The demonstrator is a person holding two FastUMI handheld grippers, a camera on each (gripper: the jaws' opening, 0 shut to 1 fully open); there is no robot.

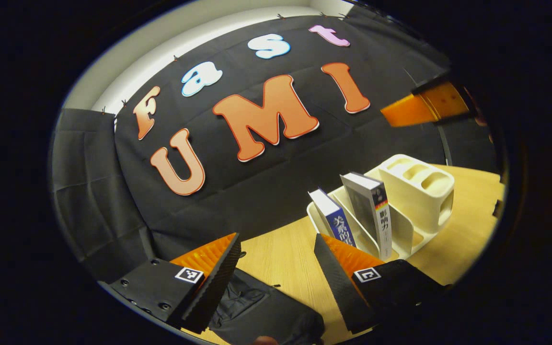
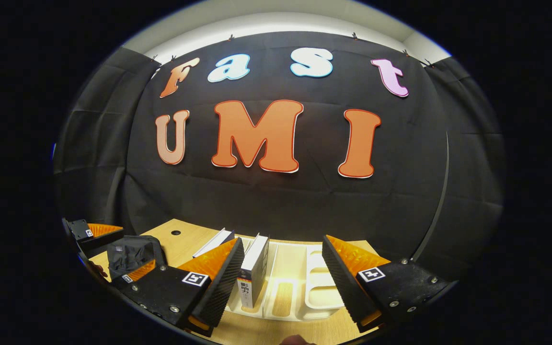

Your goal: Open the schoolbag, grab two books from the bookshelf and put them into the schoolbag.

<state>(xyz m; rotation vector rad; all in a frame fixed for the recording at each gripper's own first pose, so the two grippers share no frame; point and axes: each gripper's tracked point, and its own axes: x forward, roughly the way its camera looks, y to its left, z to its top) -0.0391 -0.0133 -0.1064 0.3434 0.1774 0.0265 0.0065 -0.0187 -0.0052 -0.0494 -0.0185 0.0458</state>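
Right gripper (image 2: 278,278): fingers spread wide, holding nothing, hovering just before the bookshelf (image 2: 304,287).
Grey book (image 2: 253,273): stands upright in a shelf slot, spine toward the camera, just inside the left finger (image 2: 218,282); the gap lies mostly to its right.
Blue book (image 2: 214,243): one slot further left, leaning.
Left gripper (image 1: 276,278): fingers wide, empty, above the schoolbag (image 1: 261,311) on the counter (image 1: 281,254).
Nearer hand: the right one, by my judgement.
Next move: likely needs a small leftward shift to centre the grey book, its long axis vertical.
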